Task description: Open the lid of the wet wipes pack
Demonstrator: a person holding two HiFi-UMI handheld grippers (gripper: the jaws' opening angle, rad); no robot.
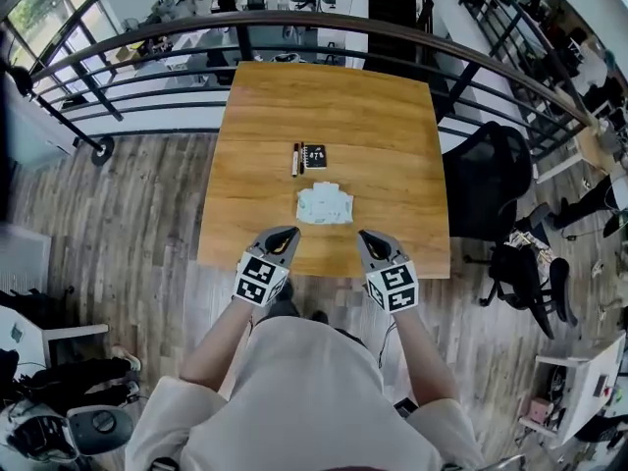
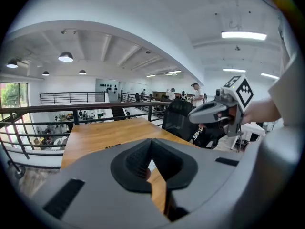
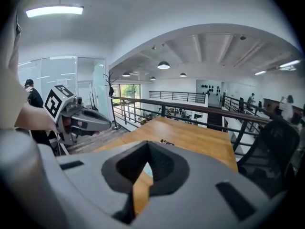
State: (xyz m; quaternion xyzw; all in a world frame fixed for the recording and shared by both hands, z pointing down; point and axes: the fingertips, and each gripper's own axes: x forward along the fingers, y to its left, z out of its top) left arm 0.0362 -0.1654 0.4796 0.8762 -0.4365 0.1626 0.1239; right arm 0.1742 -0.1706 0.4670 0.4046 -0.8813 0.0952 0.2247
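The white wet wipes pack (image 1: 324,204) lies flat on the wooden table (image 1: 324,96), near its front edge, with its lid down. My left gripper (image 1: 287,233) hovers over the front edge, just left of and nearer than the pack, and does not touch it. Its jaws meet with nothing between them. My right gripper (image 1: 364,235) mirrors it on the pack's right, jaws also together and empty. In the left gripper view the jaw tips (image 2: 151,142) point across the table, and the right gripper (image 2: 202,113) shows alongside. The right gripper view has its tips (image 3: 148,144) over the tabletop (image 3: 190,137).
A pen (image 1: 295,159) and a small black item (image 1: 315,156) lie mid-table beyond the pack. A black office chair (image 1: 486,180) stands at the table's right side. A curved metal railing (image 1: 294,27) runs behind the far edge. Wooden floor lies to the left.
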